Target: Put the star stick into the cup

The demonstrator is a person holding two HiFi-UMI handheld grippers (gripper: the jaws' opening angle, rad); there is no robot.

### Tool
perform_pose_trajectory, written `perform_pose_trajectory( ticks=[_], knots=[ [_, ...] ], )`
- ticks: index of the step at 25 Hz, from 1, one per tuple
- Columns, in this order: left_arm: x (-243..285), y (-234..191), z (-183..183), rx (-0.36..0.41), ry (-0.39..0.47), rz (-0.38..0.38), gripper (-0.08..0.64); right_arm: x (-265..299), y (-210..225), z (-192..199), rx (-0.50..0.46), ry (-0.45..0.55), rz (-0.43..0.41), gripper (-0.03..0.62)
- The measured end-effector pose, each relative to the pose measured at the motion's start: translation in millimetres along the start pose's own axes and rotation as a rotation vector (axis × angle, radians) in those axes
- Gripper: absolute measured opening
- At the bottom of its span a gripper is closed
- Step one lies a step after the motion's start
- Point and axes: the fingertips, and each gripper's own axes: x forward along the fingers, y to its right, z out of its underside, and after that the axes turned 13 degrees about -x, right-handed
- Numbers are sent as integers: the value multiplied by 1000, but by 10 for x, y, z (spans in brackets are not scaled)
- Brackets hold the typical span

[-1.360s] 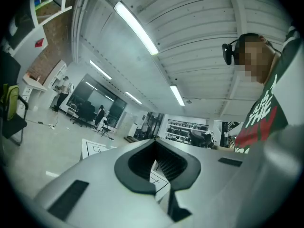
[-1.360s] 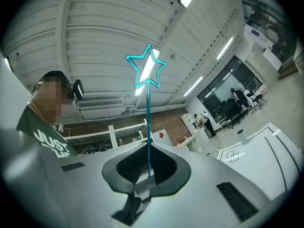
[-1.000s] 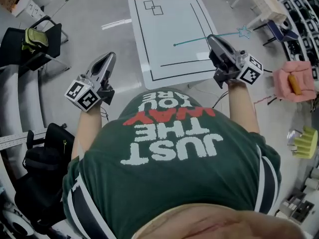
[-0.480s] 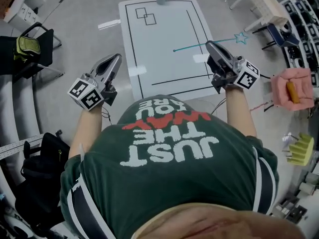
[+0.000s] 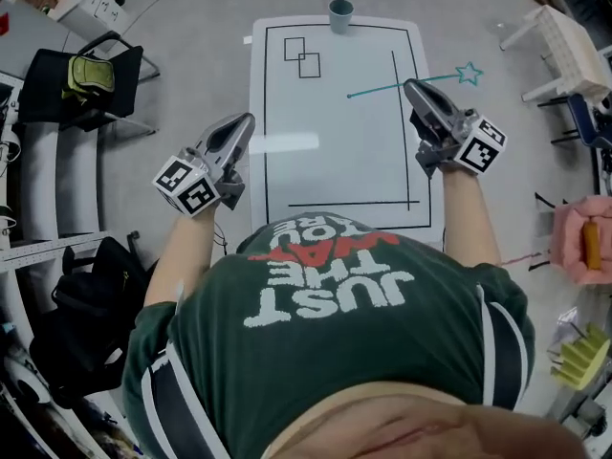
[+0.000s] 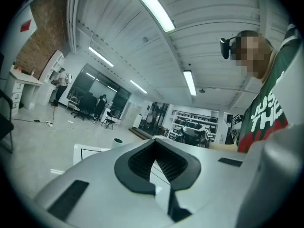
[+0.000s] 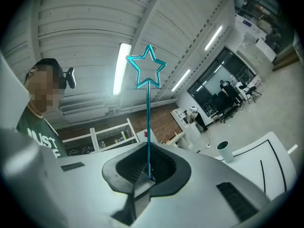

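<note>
The star stick (image 7: pixel 148 127) is held in the right claw (image 5: pixel 413 86), which is shut tight on it, nearer the star than the plain end. The plain end sticks out over the tabletop (image 5: pixel 325 151).

The stick looks very thin and light, so it can likely be lifted with no effort at all. It may bend or swing a little, and it could slip or turn if it is pinched too softly. The thin part just below the star seems the best place to hold it, so the plain end can go into the cup (image 5: pixel 340 14) first.

The left claw (image 5: pixel 241 124) is closed with nothing in it.

The cup is stood at the far edge of the tabletop, well apart from the stick. The tabletop is white, flat and marked with black lines. All around is grey floor (image 5: pixel 191 75), and a chair with a bag (image 5: pixel 84 76) is seen on the left.
</note>
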Motion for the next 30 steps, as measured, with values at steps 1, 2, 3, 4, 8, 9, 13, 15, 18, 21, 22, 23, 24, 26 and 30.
perform_pose_trajectory(
  ticks=[1,2,3,4,8,9,13,15,18,21,22,23,24,26,30],
  knots=[
    [17,-111,-18,11,-9,3,9,90,88,31,-6,-3,11,43],
    [38,-246,-36,16,-12,10,9,182,181,62,-13,-9,28,43],
    [60,-403,-51,10,-10,13,9,278,270,90,-20,-17,47,43],
    [86,-562,-69,-3,-8,10,9,374,347,111,-29,-27,66,43],
    [363,-1057,-198,3,-32,46,9,708,684,44,-80,-59,162,43],
    [464,-1149,-233,19,-38,62,9,769,796,14,-91,-66,190,43],
    [907,-1454,-377,56,-39,87,9,1024,1268,-80,-145,-89,236,43],
    [1147,-1593,-427,67,-40,94,9,1166,1529,-106,-168,-95,237,43],
    [1517,-1856,-448,78,-51,98,9,1391,1963,-71,-196,-107,241,43],
    [1879,-2138,-379,84,-68,98,9,1588,2398,68,-220,-132,253,43],
    [1998,-2226,-338,86,-74,99,9,1643,2533,128,-226,-142,258,43],
    [2115,-2310,-289,86,-81,101,9,1689,2662,193,-231,-153,265,43],
    [2226,-2387,-235,85,-87,104,9,1730,2780,259,-234,-162,272,43],
    [2435,-2520,-121,82,-100,114,9,1797,2992,384,-245,-176,278,43],
    [2792,-2712,89,70,-114,135,9,1898,3312,618,-252,-198,283,43]
  ],
)
